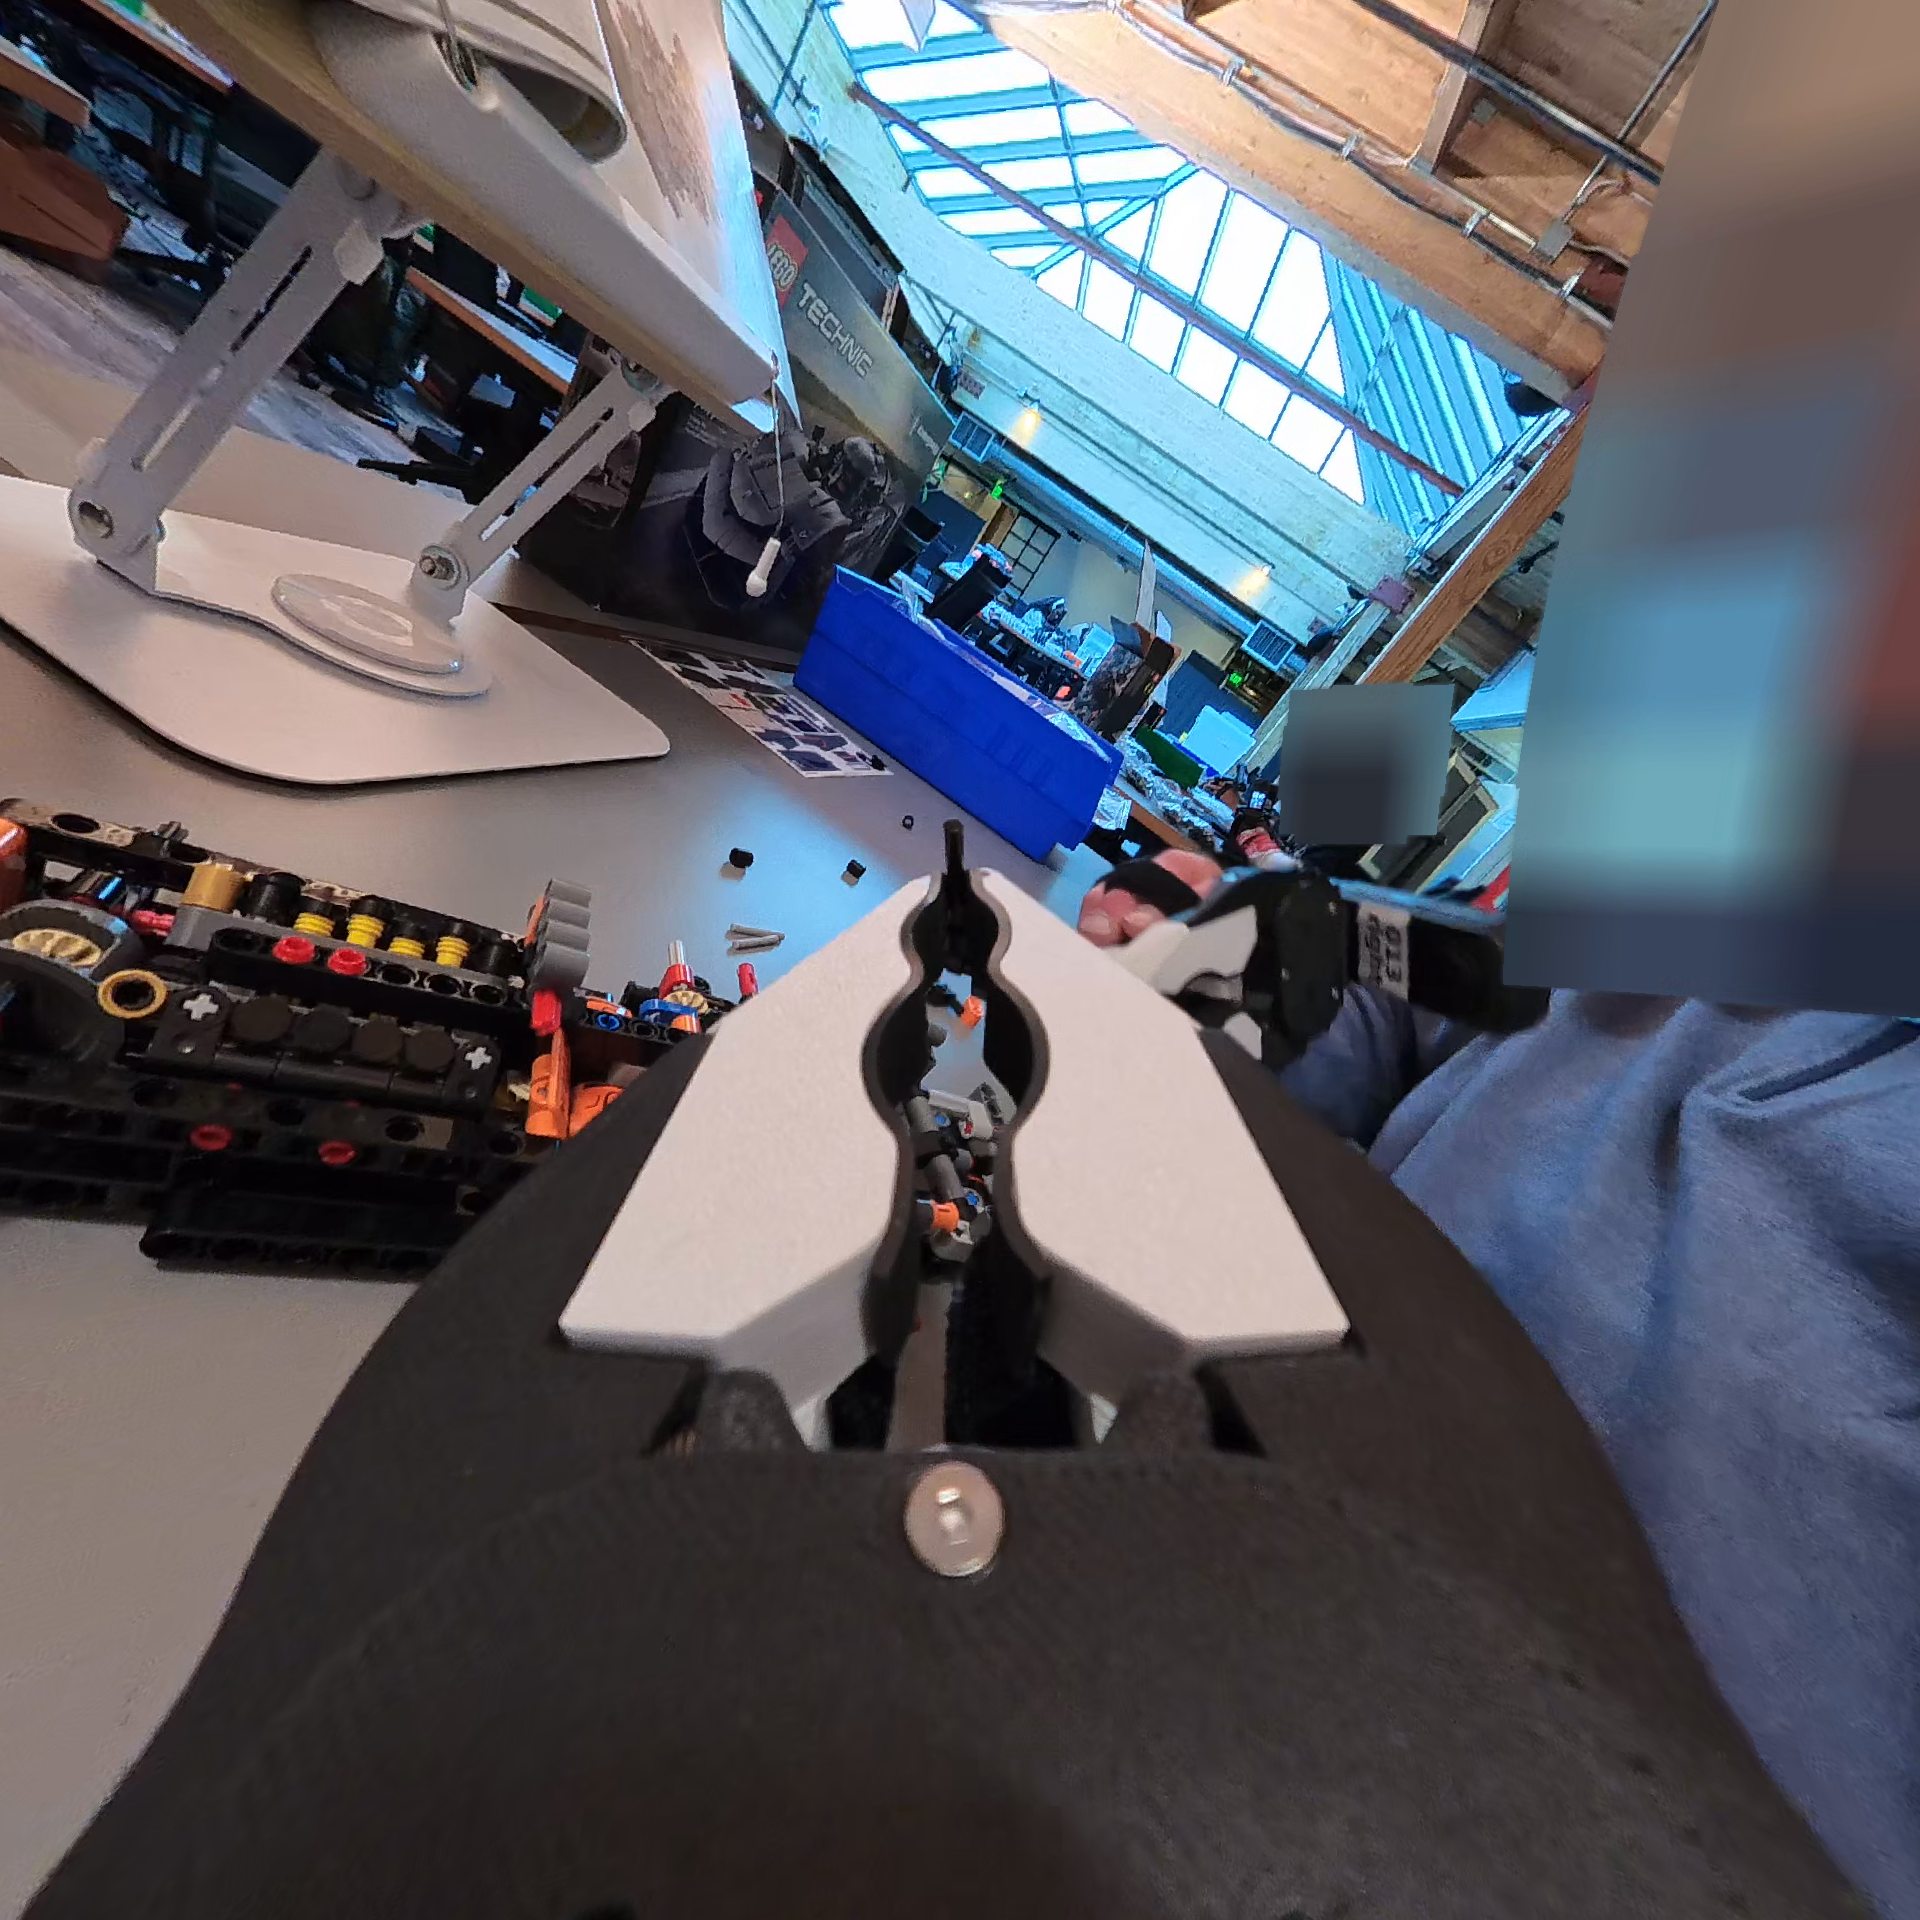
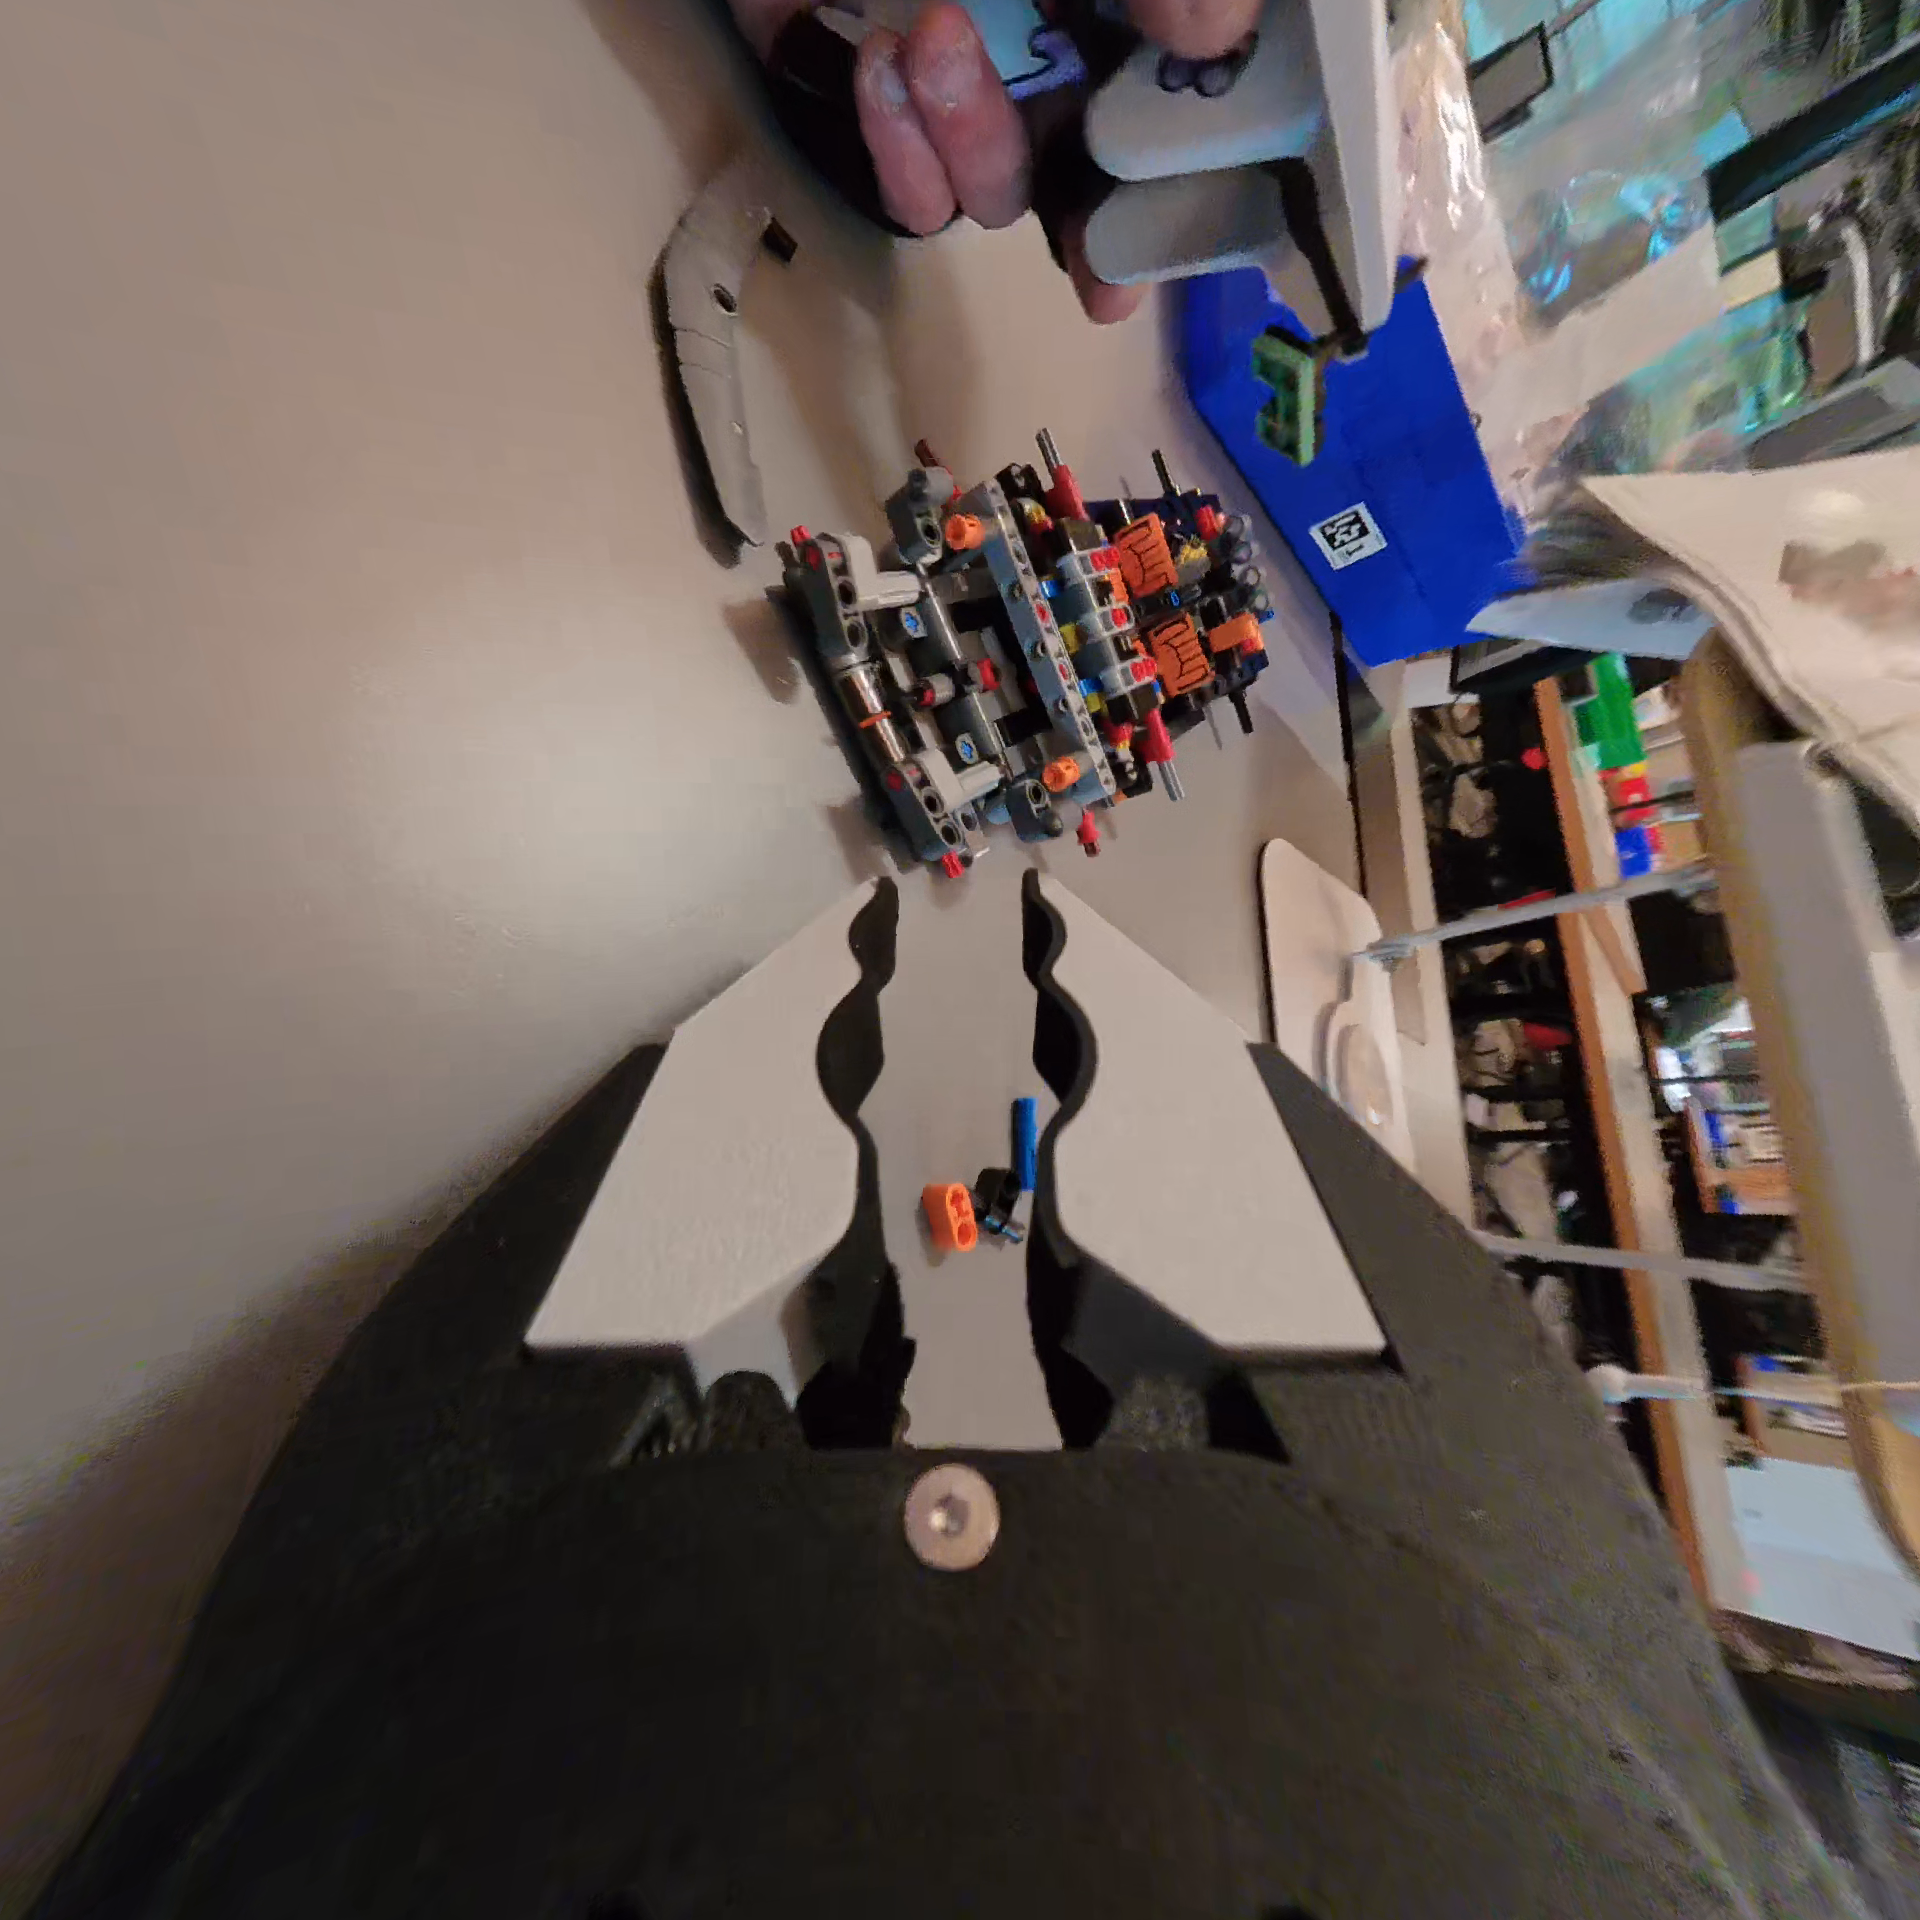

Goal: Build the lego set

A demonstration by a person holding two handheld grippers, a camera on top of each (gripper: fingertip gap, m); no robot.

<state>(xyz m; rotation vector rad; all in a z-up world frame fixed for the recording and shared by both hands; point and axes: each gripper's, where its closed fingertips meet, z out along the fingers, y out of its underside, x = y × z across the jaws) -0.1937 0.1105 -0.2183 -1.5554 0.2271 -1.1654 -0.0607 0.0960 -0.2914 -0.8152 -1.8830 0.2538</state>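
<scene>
The left gripper (image 1: 954, 883), raised above the table (image 1: 312, 1403), has its jaws pinched shut on a thin black pin (image 1: 953, 844). A long black chassis (image 1: 270, 1049) lies to its left. The right gripper (image 2: 956, 888) hangs with jaws apart, empty, over an orange piece (image 2: 951, 1214) and blue pin (image 2: 1025, 1141), just short of the grey build (image 2: 1023, 644) on the table.

The left gripper (image 1: 954, 883) is pinching a thin black pin (image 1: 953, 854) at its closed tips, the pin sticking up past them. Taking the blue bin (image 1: 951, 717) as landmark: the gripper is sitting just in front of it, the long black lego assembly (image 1: 270, 1029) is lying well to its left on the grey table (image 1: 208, 1403), and a white stand (image 1: 312, 665) is standing left of it, behind the assembly.
</scene>
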